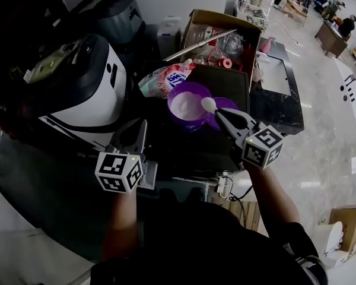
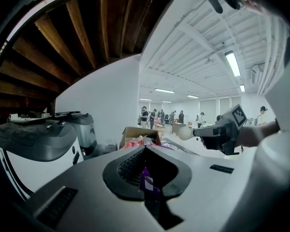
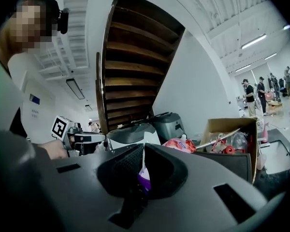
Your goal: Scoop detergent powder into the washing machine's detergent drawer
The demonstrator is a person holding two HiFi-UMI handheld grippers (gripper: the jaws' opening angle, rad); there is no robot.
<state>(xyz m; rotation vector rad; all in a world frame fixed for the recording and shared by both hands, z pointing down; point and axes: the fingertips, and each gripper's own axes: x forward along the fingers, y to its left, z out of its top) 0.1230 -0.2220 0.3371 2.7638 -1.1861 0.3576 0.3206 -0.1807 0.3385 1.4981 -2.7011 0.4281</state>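
Dark machine top [image 1: 184,153] is filling the middle of the head view, and a purple tub [image 1: 187,123] is sitting on it at frame centre with white detergent powder [image 1: 186,104] showing inside. No detergent drawer is showing clearly in any view.

Right gripper [image 1: 216,113] is reaching in from lower right, jaws clenched on the handle of a white scoop [image 1: 209,104]. The scoop bowl is hanging at the tub's right rim, touching or just above it, cannot tell which.

Left gripper [image 1: 136,136] is hovering at lower left of the tub, well apart from it. Its jaws are pressing together on a small purple piece [image 2: 146,180] with a white label; what it is, cannot tell.

Crowding: a detergent bag [image 1: 166,79] is lying against the tub's upper-left side, and an open cardboard box [image 1: 225,18] full of clutter is standing right behind, near the top's back edge. A white and black appliance [image 1: 89,82] is blocking the left side, just beside the left gripper.

Open room is lying to the right: glossy floor [image 1: 326,141] is running along the right of the frame past a low black stand [image 1: 285,114]. The top's front edge is sitting just below both grippers, with cables [image 1: 231,189] hanging there.
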